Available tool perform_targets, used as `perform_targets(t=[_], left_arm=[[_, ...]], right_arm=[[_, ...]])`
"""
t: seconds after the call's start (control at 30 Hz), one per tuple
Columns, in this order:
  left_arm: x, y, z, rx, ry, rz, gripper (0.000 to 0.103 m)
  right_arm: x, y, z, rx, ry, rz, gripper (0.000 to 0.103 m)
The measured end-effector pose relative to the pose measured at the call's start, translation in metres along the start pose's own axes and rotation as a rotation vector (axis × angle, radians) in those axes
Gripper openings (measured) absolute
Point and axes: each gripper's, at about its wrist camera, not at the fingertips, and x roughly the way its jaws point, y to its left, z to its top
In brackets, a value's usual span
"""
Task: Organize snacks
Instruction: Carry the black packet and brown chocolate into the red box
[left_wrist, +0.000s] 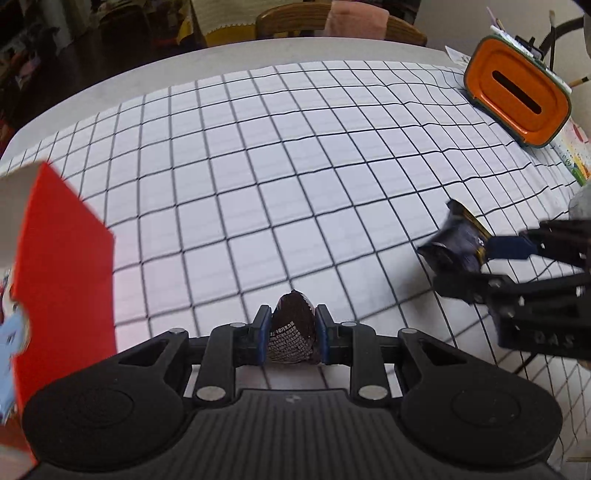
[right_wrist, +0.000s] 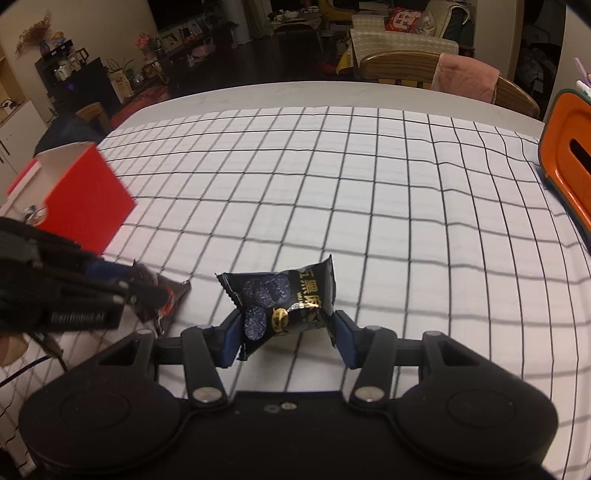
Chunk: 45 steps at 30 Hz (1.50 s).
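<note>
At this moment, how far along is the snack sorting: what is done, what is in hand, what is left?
Done: nothing that shows; the cloth between the grippers and the red box has no loose snacks. In hand: the left gripper grips a dark brown packet, the right gripper a black packet. Left: both packets still need putting away, probably in the box.

- Left wrist view rides low behind the left gripper (left_wrist: 291, 332), looking steeply down across the checked cloth (left_wrist: 295, 147), close.
- Right wrist view sits likewise behind the right gripper (right_wrist: 286, 332).
- Both share the cloth, red box (left_wrist: 62, 277) at left, orange holder (left_wrist: 517, 99) at upper right.
</note>
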Motion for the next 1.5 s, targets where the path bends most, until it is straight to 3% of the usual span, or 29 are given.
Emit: perform_targets(t=[0.2,0.77,1.1,1.5], left_arm=[[-0.027,0.013,-0.017,-0.040,-0.012,-0.015,0.024],[-0.126,0.073,-0.037,-0.080,-0.157,-0.025,0.024],[-0.155,0.135,-0.042,-0.100,-0.232,0.017,0.024],[-0.168,0.224,-0.055,-0.151,-0.256,0.075,0.024]], right_arm=[[-0.026,0.022,-0.009,0.002,-0.009,0.026,0.050],[-0.067,0.117,0.021,-0.100,-0.073,0.023,0.050],[-0.057,0.185,0.053,-0.182,-0.104,0.020,0.050],[-0.017,0.257,0.088,-0.244,-0.089,0.035,0.050]])
